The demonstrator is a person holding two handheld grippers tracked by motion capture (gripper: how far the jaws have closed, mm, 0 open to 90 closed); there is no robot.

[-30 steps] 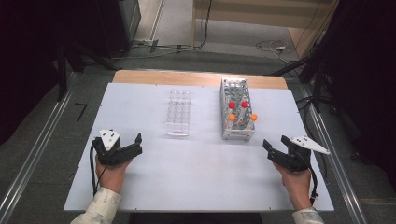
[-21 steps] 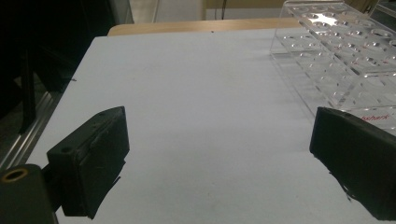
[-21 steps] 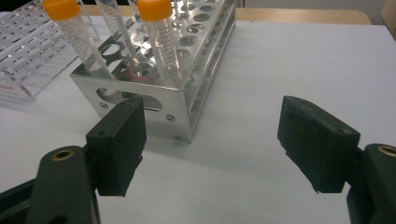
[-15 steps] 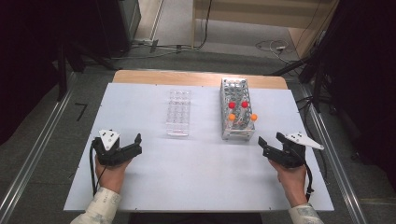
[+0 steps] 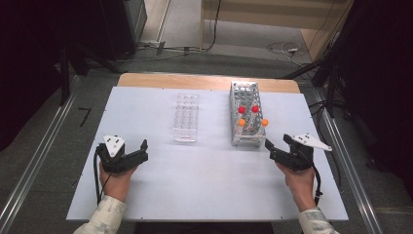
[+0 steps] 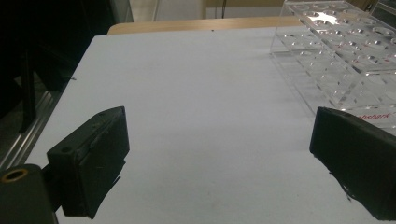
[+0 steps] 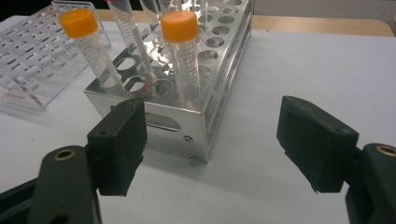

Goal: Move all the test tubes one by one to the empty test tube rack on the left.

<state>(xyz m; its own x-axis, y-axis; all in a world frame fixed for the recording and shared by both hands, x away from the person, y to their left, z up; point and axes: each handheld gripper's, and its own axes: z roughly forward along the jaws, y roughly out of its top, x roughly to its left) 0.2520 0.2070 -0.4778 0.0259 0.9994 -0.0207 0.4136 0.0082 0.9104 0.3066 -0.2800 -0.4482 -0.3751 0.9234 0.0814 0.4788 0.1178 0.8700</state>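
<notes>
Your right gripper (image 5: pixel 276 149) is the nearer one to the metal rack (image 5: pixel 247 114), which stands just ahead of it and a little to its left on the desk (image 5: pixel 204 180), its long axis running away from you. Its jaws are spread wide and empty, and in the right gripper view the nearer orange-capped tube (image 7: pixel 183 53) stands almost upright in the rack's front row, just left of the gap between them. Your left gripper (image 5: pixel 138 152), jaws also spread and empty, sits beside the empty clear rack (image 5: pixel 186 117), well apart from the tubes.
</notes>
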